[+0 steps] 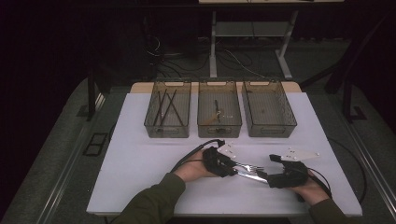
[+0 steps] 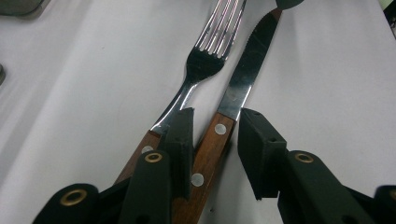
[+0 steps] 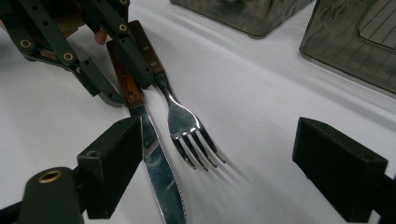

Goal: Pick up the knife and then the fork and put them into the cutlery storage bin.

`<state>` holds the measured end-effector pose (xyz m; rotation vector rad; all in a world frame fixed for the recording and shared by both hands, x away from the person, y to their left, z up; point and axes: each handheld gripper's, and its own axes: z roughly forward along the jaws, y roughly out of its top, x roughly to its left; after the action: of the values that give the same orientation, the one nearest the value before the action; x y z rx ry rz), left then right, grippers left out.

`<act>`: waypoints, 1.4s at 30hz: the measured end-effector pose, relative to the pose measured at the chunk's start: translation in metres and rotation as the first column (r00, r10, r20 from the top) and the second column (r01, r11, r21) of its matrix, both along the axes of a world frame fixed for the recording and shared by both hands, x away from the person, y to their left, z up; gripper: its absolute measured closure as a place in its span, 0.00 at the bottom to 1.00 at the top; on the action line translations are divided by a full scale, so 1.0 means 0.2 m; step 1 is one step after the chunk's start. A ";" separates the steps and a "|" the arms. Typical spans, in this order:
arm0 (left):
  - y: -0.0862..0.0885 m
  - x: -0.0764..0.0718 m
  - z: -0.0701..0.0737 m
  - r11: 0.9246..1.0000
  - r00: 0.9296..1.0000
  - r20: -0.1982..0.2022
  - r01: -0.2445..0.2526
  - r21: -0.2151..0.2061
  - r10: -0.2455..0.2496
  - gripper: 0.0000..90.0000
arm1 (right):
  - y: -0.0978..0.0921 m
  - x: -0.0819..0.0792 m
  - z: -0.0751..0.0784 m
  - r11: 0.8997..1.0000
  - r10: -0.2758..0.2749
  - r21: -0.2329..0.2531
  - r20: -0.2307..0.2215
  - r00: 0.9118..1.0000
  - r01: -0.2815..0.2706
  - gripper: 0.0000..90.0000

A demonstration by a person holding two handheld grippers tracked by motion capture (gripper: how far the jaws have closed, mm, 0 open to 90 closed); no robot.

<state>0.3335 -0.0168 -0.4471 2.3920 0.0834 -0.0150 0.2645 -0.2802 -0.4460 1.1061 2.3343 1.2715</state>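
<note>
You have two pieces of cutlery lying side by side on the white table point(image 1: 140, 154), near its front edge and between your hands: a fork point(image 2: 205, 60) and a knife point(image 2: 247, 70), both with brown wooden handles studded with pale rivets and bright steel ends. The knife blade is long, narrow and finely serrated along one edge; the fork has four tines and a slim curved neck. Your left tool point(image 2: 215, 140) sits at the handle end with its jaws spread, one jaw resting between the two handles and the other outside the knife, so the knife handle lies between them without being pinched. Your right tool point(image 3: 217, 168) is at the other end, jaws wide apart, one jaw just beside the knife blade and the fork tines lying in the gap. Expect both pieces to be stiff, fairly light and slippery on the polished steel; the wooden handles should give far better purchase, so take hold there, across the width near the rivets. The blade edge may scrape the jaw pads. At the far side of the table stand three clear bins: the left bin point(image 1: 167, 109) holds dark thin sticks, possibly chopsticks, the middle bin point(image 1: 219, 109) a small item hard to make out, and the right bin point(image 1: 268, 109) looks nearly bare.
</note>
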 end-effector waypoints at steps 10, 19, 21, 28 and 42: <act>0.02 0.01 -0.01 0.999 0.999 -0.014 0.033 -0.013 -0.033 0.83 | 0.00 0.00 0.00 1.000 0.000 0.002 0.003 1.000 0.000 0.18; 0.02 -0.01 0.00 0.997 0.997 0.008 0.071 -0.019 -0.071 0.85 | -0.01 0.00 0.01 1.000 0.002 0.000 0.006 1.000 -0.002 0.18; 0.02 -0.02 0.01 0.996 0.997 0.008 0.083 -0.016 -0.083 0.85 | -0.01 0.00 0.01 1.000 0.002 0.001 0.014 1.000 -0.002 0.18; 0.05 -0.04 0.06 0.994 0.995 -0.005 0.102 -0.025 -0.102 0.85 | -0.02 0.00 0.06 0.998 0.062 0.005 0.030 0.998 -0.062 0.18; 0.17 -0.09 0.17 0.982 0.985 0.043 -0.163 -0.099 0.168 0.85 | -0.02 -0.01 0.18 0.992 0.055 0.119 -0.083 0.995 -0.045 0.18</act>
<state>0.3161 0.0181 -0.4124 2.2816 0.2518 0.1184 0.2626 -0.2834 -0.4109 1.1676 2.3905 1.4216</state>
